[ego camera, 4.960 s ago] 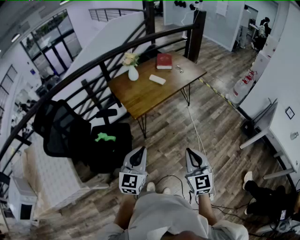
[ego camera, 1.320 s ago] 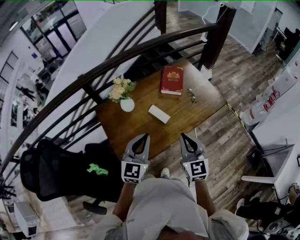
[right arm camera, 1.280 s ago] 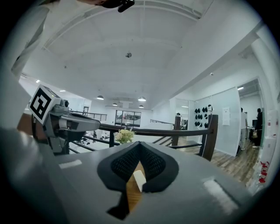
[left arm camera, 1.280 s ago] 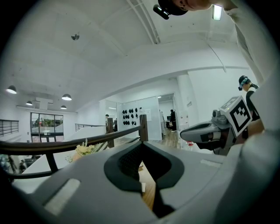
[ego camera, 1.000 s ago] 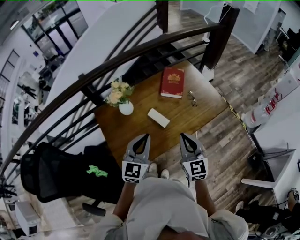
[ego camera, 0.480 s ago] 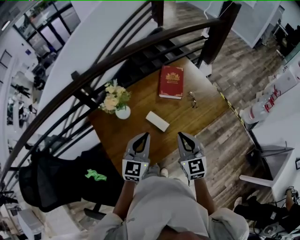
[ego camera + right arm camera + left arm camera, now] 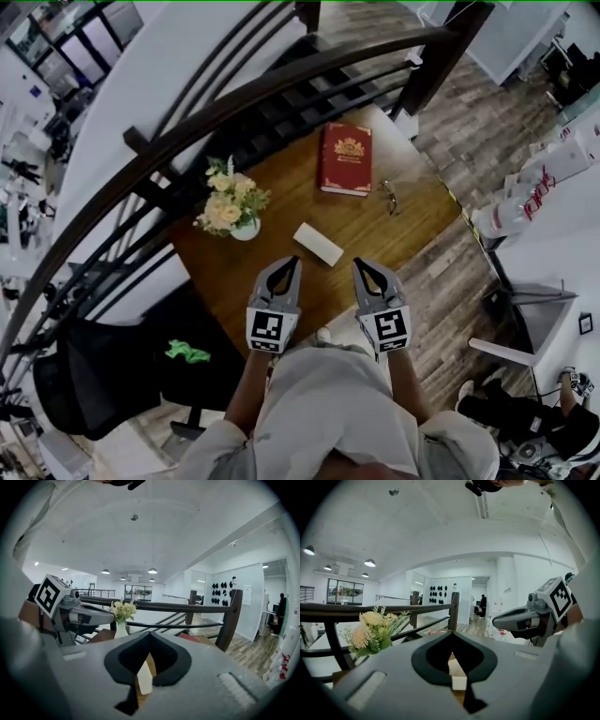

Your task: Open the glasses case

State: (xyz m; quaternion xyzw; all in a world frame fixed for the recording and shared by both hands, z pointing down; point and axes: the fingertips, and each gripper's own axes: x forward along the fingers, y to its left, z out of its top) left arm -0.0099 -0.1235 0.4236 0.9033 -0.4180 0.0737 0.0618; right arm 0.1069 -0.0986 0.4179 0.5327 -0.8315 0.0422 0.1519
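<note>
The white glasses case (image 7: 319, 244) lies closed on the wooden table (image 7: 398, 234), a little beyond both grippers. My left gripper (image 7: 292, 262) is held over the table's near edge, pointing at the case, its jaws together and empty. My right gripper (image 7: 357, 263) is beside it, also shut and empty. In the left gripper view the case (image 7: 457, 675) shows through the gap behind the closed tips (image 7: 452, 633), with the right gripper (image 7: 520, 619) off to the right. In the right gripper view the case (image 7: 143, 677) shows below the closed tips (image 7: 150, 633).
A red book (image 7: 345, 157) lies at the table's far side, with a pair of glasses (image 7: 389, 197) to its right. A white vase of flowers (image 7: 228, 208) stands at the left edge. A dark stair railing (image 7: 234, 98) runs behind. A black chair (image 7: 94, 375) stands at the lower left.
The person has walked up to the table. Both grippers have moved forward and a little lower, from short of the table to over its near edge. Their jaws stay shut.
</note>
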